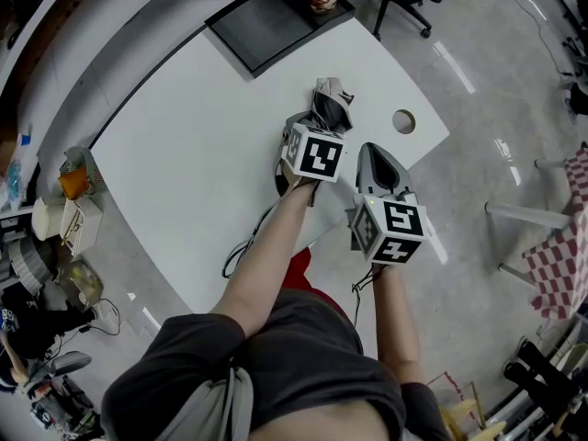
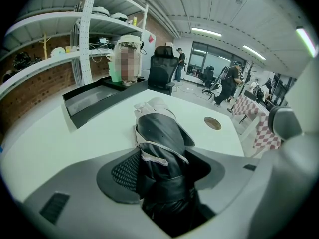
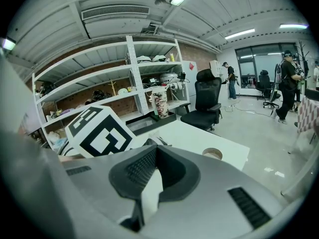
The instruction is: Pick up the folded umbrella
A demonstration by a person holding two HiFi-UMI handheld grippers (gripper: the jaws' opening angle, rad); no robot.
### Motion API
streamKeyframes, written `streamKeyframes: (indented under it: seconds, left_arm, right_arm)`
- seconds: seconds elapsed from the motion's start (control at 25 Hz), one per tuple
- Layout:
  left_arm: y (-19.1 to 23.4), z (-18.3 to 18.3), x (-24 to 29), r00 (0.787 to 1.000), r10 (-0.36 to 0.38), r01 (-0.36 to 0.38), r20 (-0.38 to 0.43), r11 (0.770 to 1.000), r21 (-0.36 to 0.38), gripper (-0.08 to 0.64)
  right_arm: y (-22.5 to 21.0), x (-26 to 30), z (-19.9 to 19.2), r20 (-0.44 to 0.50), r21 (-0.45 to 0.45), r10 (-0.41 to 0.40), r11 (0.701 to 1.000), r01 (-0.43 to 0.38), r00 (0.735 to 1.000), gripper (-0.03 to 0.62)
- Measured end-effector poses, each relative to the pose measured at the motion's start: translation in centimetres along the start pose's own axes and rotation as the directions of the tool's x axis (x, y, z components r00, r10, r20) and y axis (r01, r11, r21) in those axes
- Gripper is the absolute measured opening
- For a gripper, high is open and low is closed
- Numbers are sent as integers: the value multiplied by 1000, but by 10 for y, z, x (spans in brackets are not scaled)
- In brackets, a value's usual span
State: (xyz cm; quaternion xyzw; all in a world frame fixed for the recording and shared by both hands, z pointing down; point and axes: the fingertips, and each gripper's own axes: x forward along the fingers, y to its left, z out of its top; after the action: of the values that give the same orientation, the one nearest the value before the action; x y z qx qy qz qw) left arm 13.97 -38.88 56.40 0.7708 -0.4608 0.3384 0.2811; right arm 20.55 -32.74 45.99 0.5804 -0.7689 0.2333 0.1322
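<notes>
**Q:** Left tool (image 2: 167, 169) status?

**A:** Clamped on the black fabric folded umbrella with pale trim (image 2: 157, 133), jaws held apart by its bulky near end. Free end points forward over the white curved counter (image 1: 202, 154). Can't tell if it's touching.

**Q:** Right tool (image 3: 153, 156)?

**A:** Pinched together with nothing in it, just beside the left one at the counter edge.

**Q:** Risks?

**A:** Grip looks one-ended, so I'd guess the far end sags or swings on a lift. Loose, slick fabric could slide in the pads. If it's squeezing cloth rather than shaft, the umbrella may slip out and drop back onto the counter.
</notes>
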Motion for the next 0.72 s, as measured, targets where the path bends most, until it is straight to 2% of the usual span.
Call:
streamKeyframes:
  seconds: [0.72]
  left_arm:
    - [-7, 5, -12, 997, -40, 36, 59, 997, 62, 202]
  right_arm:
    - [-6, -22, 1, 16, 2, -61, 998, 61, 998, 18]
